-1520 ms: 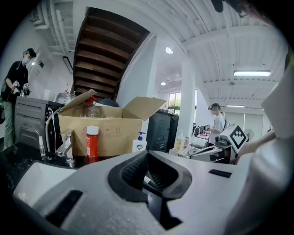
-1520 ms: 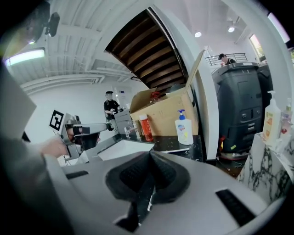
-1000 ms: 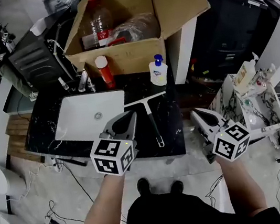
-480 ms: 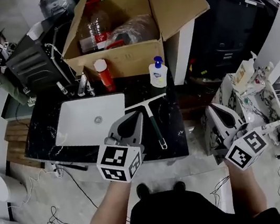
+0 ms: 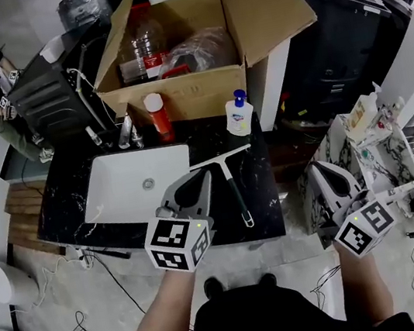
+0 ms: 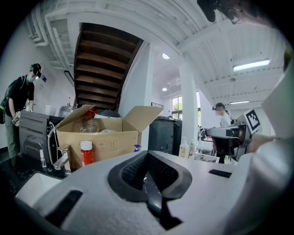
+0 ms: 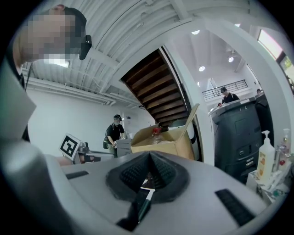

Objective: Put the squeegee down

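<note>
The squeegee (image 5: 232, 184) lies flat on the black counter (image 5: 263, 194) at frame centre, just right of the sink (image 5: 128, 186). I judge the step done, needing only hands kept clear. My left gripper (image 5: 201, 177) and right gripper (image 5: 316, 172) are both closed, empty. The blue-capped bottle (image 5: 239, 114) shows no readable label.

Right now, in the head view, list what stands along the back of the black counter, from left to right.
faucet → red bottle with a white cap → white bottle with a blue top
</note>
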A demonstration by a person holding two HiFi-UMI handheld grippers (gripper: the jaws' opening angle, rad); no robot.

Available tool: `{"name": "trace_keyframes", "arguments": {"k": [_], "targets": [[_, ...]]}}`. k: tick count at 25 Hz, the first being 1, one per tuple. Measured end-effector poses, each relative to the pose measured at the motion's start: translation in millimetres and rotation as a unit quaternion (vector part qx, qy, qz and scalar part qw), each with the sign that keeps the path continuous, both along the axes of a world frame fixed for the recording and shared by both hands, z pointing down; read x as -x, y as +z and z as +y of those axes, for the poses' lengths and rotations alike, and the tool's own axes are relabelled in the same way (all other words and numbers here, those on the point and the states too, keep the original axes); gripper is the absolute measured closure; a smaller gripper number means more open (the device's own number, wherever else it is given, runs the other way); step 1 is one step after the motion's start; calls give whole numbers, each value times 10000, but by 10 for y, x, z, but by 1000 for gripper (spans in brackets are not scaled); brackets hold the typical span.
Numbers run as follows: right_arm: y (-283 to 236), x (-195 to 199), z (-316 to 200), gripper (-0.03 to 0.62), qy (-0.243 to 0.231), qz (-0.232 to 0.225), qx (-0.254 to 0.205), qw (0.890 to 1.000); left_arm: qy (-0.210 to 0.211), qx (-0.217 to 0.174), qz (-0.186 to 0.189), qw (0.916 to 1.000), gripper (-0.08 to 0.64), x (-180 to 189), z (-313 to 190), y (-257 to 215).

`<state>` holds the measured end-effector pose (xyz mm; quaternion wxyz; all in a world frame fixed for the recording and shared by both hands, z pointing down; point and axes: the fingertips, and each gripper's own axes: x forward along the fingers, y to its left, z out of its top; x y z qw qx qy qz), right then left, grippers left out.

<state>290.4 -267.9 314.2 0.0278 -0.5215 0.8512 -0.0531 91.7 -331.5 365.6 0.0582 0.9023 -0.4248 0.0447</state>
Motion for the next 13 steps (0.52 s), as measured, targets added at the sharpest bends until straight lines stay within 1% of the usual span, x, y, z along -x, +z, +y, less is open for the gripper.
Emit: {"name": "trace_keyframes", "arguments": {"k": [8,13], "targets": [[19,74,-37,589,-70,-21,-4,10000,-85,14,-33,10000,554,74,-12,-7],[54,35,30,589,-18,-31,70,10000,-17,92,-18,10000,554,4,46,39]]}}
